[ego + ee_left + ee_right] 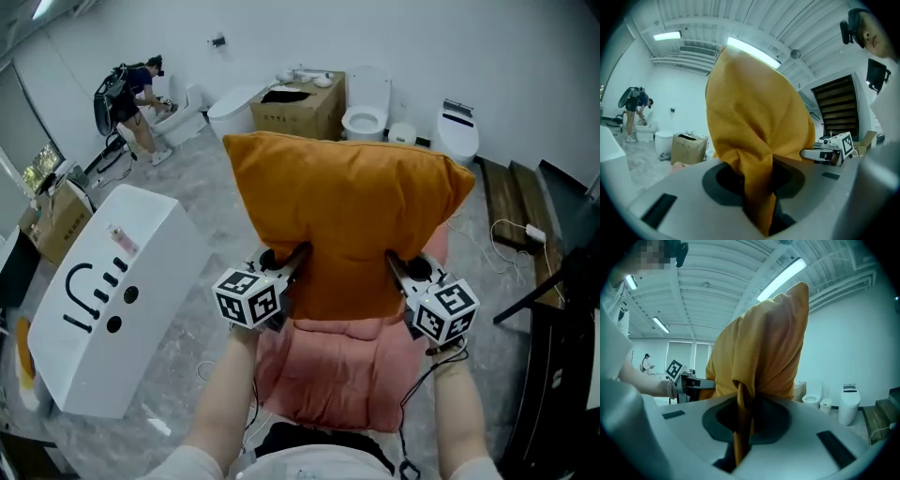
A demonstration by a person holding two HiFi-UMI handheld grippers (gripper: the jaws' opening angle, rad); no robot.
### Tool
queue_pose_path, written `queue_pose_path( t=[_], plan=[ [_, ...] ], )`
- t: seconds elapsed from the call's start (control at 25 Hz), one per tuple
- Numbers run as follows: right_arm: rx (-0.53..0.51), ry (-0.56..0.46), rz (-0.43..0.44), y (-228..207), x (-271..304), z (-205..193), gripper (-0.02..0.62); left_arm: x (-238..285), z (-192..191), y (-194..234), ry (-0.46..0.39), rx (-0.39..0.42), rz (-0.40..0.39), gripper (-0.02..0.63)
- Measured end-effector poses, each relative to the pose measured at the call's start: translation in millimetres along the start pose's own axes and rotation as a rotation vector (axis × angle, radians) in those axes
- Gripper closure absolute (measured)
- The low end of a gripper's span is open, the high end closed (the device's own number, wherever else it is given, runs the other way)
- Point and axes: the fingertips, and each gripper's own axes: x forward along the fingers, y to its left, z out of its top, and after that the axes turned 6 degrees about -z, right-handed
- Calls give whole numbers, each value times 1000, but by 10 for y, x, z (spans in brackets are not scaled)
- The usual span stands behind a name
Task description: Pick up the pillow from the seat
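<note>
Jaws of the left gripper and the right gripper each pinch a fold of the orange pillow near its lower edge, holding it upright above the pink seat; the pick-up appears essentially done

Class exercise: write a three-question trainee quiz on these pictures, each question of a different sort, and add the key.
1. True or false: the orange pillow lies flat on the pink seat.
2. What grips the pillow? A) the left gripper alone B) the right gripper alone C) both grippers
3. Fill in: near the toilets by the far wall stands a cardboard ___.
Key: 1 false; 2 C; 3 box.
</note>
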Motion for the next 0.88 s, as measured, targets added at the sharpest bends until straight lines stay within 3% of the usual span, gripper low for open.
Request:
queue_pose_path(
  t=[0.36,0.88],
  plan=[
    [-95,-145,0,131,18,964,557,-161,1002,-124,-132,136,-12,476],
    [-181,-237,-6,388,35,1713,557,-456,1771,-209,-240,226,-11,476]
  ],
)
